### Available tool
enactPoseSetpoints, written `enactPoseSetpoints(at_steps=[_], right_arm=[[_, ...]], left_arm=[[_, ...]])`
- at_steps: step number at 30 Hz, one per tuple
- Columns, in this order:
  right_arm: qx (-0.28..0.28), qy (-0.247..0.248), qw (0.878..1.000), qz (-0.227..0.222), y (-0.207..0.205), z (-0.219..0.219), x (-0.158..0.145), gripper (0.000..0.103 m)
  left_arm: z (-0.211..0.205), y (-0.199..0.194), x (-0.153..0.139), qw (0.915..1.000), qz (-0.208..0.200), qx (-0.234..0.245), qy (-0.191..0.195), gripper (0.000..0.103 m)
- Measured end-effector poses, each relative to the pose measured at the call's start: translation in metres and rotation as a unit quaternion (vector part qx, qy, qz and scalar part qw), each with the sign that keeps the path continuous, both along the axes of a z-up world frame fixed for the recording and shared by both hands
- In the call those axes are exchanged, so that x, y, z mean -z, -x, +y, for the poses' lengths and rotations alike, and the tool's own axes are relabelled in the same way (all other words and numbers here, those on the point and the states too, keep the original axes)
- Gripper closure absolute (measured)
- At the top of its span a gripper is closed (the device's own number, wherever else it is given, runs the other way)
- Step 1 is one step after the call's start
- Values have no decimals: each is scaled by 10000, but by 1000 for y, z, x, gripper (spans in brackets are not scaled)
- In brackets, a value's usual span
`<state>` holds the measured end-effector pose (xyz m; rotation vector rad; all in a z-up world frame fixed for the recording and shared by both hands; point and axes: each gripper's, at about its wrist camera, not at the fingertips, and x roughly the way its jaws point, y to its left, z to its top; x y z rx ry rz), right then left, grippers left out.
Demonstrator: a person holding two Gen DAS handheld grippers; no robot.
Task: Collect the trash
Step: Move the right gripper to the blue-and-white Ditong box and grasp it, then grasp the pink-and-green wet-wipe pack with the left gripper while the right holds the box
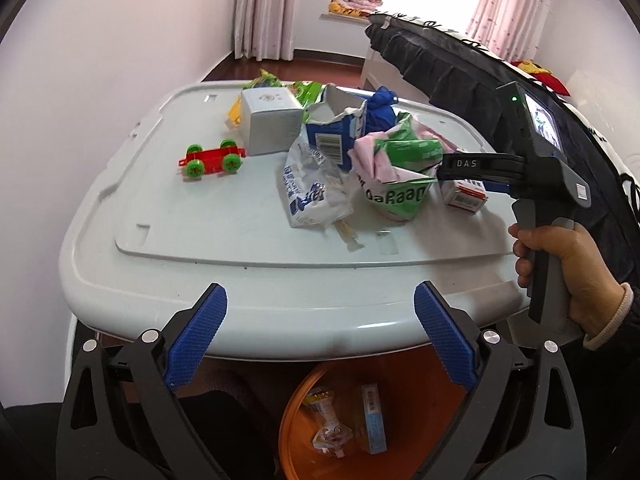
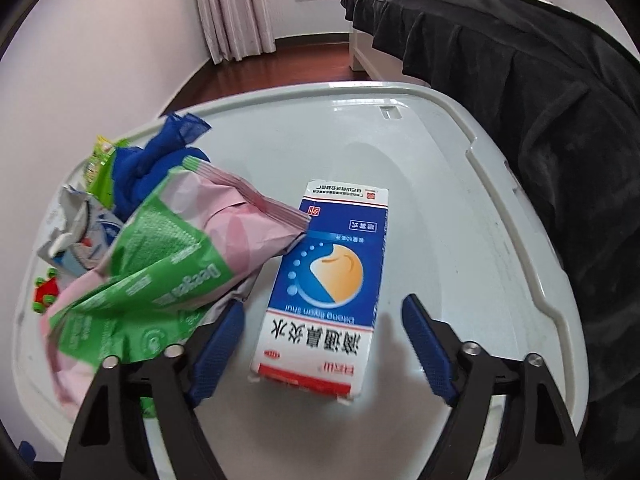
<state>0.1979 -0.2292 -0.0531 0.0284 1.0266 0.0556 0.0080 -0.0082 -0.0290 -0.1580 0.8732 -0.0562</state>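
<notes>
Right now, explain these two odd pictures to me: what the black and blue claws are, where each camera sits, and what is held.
No robot: a person's hand carries a trigger-operated claw, one in each hand. Each picture comes from a camera on one claw. The left gripper hangs open over an orange bin at the edge of the grey lid. The right gripper stands open around a blue and white carton, not squeezing it. Wrappers, boxes and a red toy cart lie there too. Nothing is held.

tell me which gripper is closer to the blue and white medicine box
Right. The right gripper is over the blue and white medicine box, open fingers either side of it. The left gripper hangs open at the near table edge, above the orange bin.
</notes>
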Motion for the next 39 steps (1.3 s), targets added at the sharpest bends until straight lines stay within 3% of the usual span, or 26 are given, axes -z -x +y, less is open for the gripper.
enactPoseSetpoints(at_steps=[5,7,11,17,22,26,30,33,35,39], right_arm=[[104,63,9999,43,-7,0,6,31],[123,116,9998,88,-11,1,9,41],[31,322,9995,-5,-12,6,15,46],[-16,129,9999,-45,-5,1,12,53],[141,-411,9989,-189,22,-40,-26,53],[99,-600,9962,-626,58,-74,-71,53],[88,-670,9932,-947,86,-97,-78,52],[39,-1021,9917,-783,86,-100,-66,52],[22,-1118,9910,-733,83,-100,-64,52],[76,-1320,9881,-780,81,-104,-65,52]], left_arm=[[1,2,1,10000,-46,-26,-38,11],[0,3,2,10000,-27,-17,-43,11],[-3,3,5,10000,16,45,-87,11],[-10,7,4,9992,-95,169,-343,11],[-22,-2,-12,9978,-189,381,-510,11],[-40,-38,-31,9950,-254,843,-481,11],[-71,-91,-44,9828,-148,1693,-719,11],[-86,-121,-46,9732,44,2148,-814,11],[-94,-143,-43,9626,293,2586,-755,11],[-102,-178,-30,9478,660,2999,-856,11]])
